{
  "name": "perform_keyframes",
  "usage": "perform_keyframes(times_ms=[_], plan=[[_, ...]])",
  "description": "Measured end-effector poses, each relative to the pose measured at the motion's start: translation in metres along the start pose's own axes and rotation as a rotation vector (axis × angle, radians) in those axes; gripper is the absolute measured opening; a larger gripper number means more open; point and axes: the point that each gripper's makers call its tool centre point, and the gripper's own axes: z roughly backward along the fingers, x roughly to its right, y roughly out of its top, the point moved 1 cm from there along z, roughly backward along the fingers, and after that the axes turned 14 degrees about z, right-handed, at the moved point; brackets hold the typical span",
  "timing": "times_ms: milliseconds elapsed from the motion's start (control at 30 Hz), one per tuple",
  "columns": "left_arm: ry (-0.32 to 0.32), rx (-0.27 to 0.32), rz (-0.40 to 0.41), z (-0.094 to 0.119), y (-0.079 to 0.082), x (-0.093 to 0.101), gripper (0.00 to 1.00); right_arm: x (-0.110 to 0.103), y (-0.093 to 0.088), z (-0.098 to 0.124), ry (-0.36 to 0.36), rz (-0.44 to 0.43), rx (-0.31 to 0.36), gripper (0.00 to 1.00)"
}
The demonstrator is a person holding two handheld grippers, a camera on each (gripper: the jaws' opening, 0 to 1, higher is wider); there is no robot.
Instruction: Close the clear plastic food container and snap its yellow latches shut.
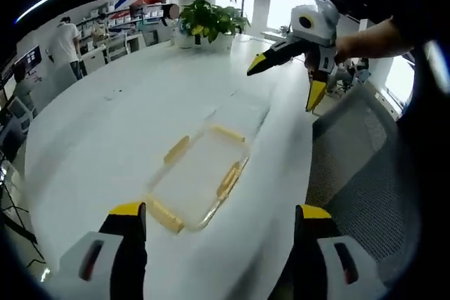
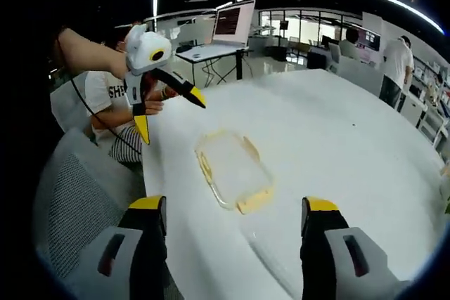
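Note:
A flat clear plastic container piece (image 1: pixel 200 175) (image 2: pixel 234 168) with yellow latches on its four sides lies on the white table (image 1: pixel 105 124) (image 2: pixel 337 138). Just beyond it I make out a faint outline of a second clear piece (image 1: pixel 241 114); I cannot tell what it is. My left gripper (image 1: pixel 221 212) (image 2: pixel 171 121) hovers above the table's edge with its jaws wide apart and nothing between them. My right gripper (image 2: pixel 234 205) (image 1: pixel 283 89) is held up in the air on the opposite side, also open and empty. Neither touches the container.
A grey mesh chair (image 1: pixel 365 166) (image 2: pixel 77 194) stands at the table's edge beside the container. A potted plant (image 1: pixel 209 19) sits at one end of the table, a laptop (image 2: pixel 235 24) on a desk past the other. A seated person (image 2: pixel 105 100) is near.

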Motion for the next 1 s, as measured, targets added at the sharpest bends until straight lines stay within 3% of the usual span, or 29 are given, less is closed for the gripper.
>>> perform_keyframes(times_ms=[233,400,533,700,1000], plan=[[-0.023,-0.049,-0.035,-0.009,-0.004,-0.014,0.84,0.002,-0.006,-0.015,0.035,0.056,-0.060,0.76],[-0.059,-0.095,-0.097,-0.017,-0.006,-0.021,0.86,0.006,-0.006,-0.028,0.071,0.112,-0.100,0.76],[-0.054,-0.133,-0.155,-0.021,-0.006,-0.031,0.87,0.013,-0.003,-0.039,0.086,0.109,-0.104,0.74],[-0.077,-0.173,-0.155,-0.026,-0.013,-0.038,0.86,0.016,-0.002,-0.048,0.113,0.134,-0.132,0.74],[-0.093,-0.237,-0.230,-0.034,-0.018,-0.054,0.83,0.013,-0.015,-0.066,0.180,0.203,-0.222,0.72]])
